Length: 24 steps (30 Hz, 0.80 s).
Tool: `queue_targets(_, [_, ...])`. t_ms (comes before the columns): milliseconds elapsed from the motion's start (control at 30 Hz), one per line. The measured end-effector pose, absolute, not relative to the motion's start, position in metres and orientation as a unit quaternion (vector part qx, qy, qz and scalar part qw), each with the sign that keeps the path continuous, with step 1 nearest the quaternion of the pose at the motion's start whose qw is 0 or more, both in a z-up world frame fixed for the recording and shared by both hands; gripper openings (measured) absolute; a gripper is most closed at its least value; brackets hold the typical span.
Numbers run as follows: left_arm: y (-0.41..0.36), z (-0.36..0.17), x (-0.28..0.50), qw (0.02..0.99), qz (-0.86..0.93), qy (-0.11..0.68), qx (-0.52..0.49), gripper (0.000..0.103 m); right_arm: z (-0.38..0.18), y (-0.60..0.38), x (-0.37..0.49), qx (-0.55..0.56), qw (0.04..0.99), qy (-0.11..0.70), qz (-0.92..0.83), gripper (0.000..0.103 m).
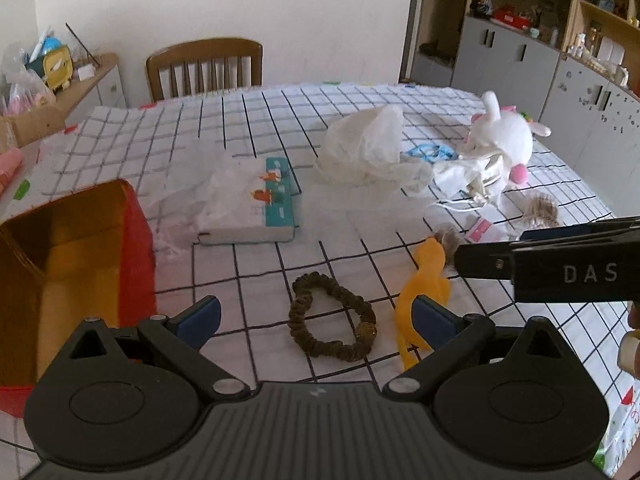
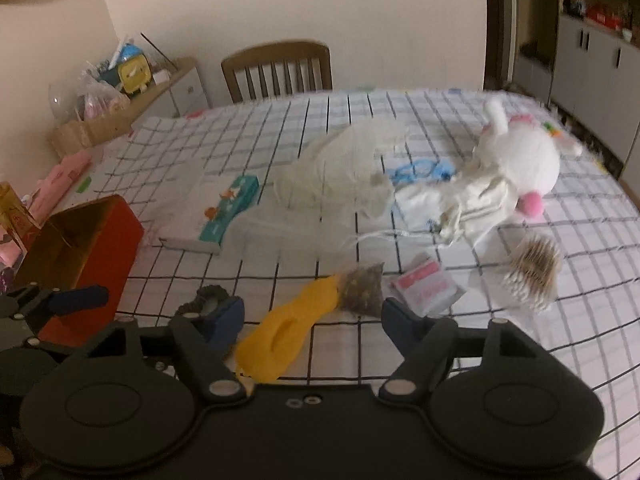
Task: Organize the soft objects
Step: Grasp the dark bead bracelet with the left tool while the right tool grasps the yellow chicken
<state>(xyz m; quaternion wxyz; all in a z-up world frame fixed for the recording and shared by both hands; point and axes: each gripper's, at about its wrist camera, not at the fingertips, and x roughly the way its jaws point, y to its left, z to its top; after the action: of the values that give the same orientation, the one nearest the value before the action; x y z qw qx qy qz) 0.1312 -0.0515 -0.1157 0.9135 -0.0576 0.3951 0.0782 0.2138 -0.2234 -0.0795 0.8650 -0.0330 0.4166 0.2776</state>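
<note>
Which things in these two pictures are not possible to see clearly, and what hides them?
- Red box, left wrist view: its floor is cut off by the left hand-held gripper.
- Brown scrunchie, right wrist view: mostly behind a finger of the right hand-held gripper.
- Yellow cloth, right wrist view: near end hidden under the gripper body.
- Shelf items, left wrist view: too small.

Left gripper (image 1: 316, 316): pitched downward over the counter (image 1: 260, 272), jaws spread wide, blue pads apart, nothing pressed between them. Right gripper (image 2: 312, 320): likewise pitched downward, jaws parted with a clear gap, pads touching nothing. In the left wrist view the right gripper reaches in from the right edge, its black body level with the left one's fingertips. A hand (image 1: 631, 340) shows at that edge behind it, only partly visible.
</note>
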Motion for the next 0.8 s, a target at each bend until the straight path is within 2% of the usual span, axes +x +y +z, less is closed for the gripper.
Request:
queue_targets(333, [-0.039,-0.139,0.155,0.892,0.101,0.426,-0.108,0.096,-0.097,-0.205,0.241,-0.027,0.849,0.454,0.270,0.065])
queue_targets(433, [-0.039,-0.143,0.161,0.888,0.101,0.434,-0.113,0.086,-0.104,-0.200,0.248,-0.026,0.841,0.475,0.258,0.063])
queue_targets(567, [-0.040,-0.146,0.166,0.886,0.103,0.438,-0.115,0.083,-0.111,-0.196,0.256,-0.006,0.831,0.503,0.239,0.059])
queue_targets(700, [-0.042,-0.150,0.167,0.883,0.099,0.446,-0.109,0.070,-0.117,-0.190,0.259,-0.008,0.824,0.516,0.233,0.050])
queue_targets(800, [-0.042,-0.151,0.167,0.883,0.096,0.446,-0.106,0.067,-0.118,-0.186,0.257,-0.016,0.823,0.516,0.235,0.047])
